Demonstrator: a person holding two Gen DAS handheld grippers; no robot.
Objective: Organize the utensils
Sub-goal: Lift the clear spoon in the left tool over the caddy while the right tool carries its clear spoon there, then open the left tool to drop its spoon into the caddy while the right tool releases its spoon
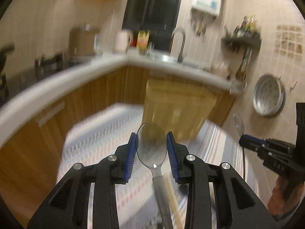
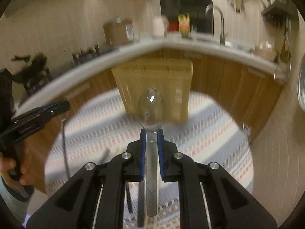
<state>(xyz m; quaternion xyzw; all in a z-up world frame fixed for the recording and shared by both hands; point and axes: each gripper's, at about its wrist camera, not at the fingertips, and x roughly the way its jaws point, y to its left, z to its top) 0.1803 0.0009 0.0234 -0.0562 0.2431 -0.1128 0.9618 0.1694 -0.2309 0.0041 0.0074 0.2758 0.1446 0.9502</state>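
Clamped across the bowl of a metal spoon [image 1: 151, 145], the left gripper [image 1: 151, 152] presses its blue pads [image 1: 131, 158] against both edges of the bowl in the left wrist view. That spoon's handle runs back toward the camera between the black fingers, with pale wooden chopsticks [image 1: 172, 200] blurred just beside it lower down. Beneath lies a striped tablecloth [image 1: 99, 139], smeared by motion. Beyond it a wooden cutting board [image 1: 177, 103] stands upright against the wood-fronted cabinets, under a pale countertop edge [image 1: 63, 80]. A curved tap [image 1: 181, 40] rises at the sink farther back, and a round metal pan [image 1: 268, 95] hangs on the tiled wall to the right. At the right edge the right gripper [image 1: 243, 141] shows side-on, gripping the thin handle of a second spoon that hangs down from it.

From the right wrist camera, the right gripper [image 2: 151, 148] is shut tight on the neck and handle of its own spoon [image 2: 151, 108], the bowl sticking out forward past the fingertips, above the tablecloth [image 2: 209, 133] and in front of the cutting board [image 2: 152, 80]. At the left, a hand [image 2: 22, 169] holds the left gripper [image 2: 59, 106], with its spoon's handle dangling below.
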